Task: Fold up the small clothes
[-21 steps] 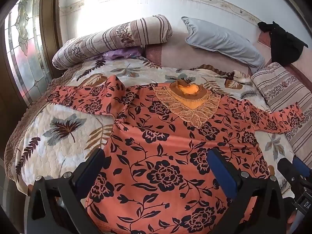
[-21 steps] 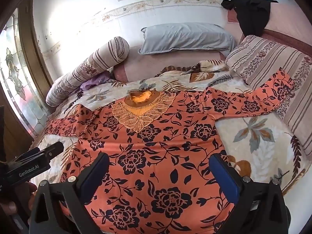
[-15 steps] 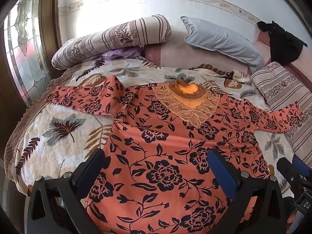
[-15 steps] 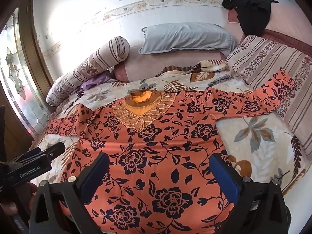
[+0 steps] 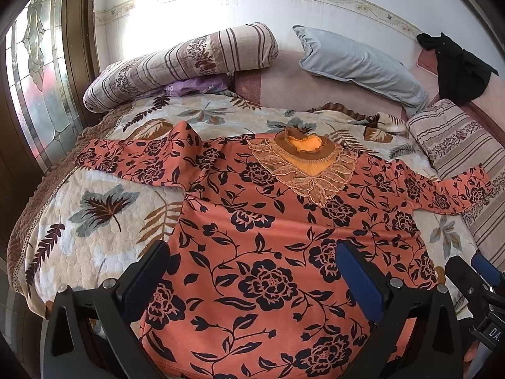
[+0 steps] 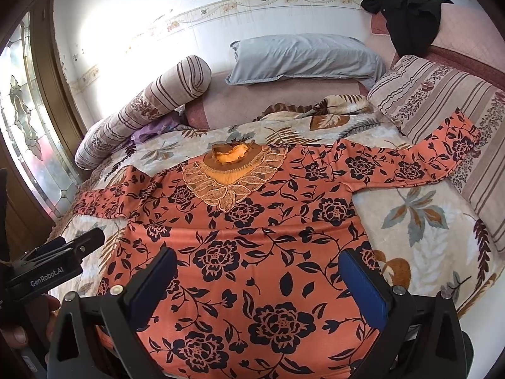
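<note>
Right wrist view: we hold our right gripper spread wide and empty above the hem of the orange long-sleeved blouse with black flowers, which lies flat on the leaf-patterned quilted bedspread. At near left, our left gripper, also wide open and empty, reads "GenRobot.AI". Farther off lies a grey pillow.

1 top, 1 pillow, 2 bolsters

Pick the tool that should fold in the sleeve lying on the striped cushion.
Right. The sleeve on the cushion lies on the right tool's side; the left tool hovers nearer the other sleeve.
</note>
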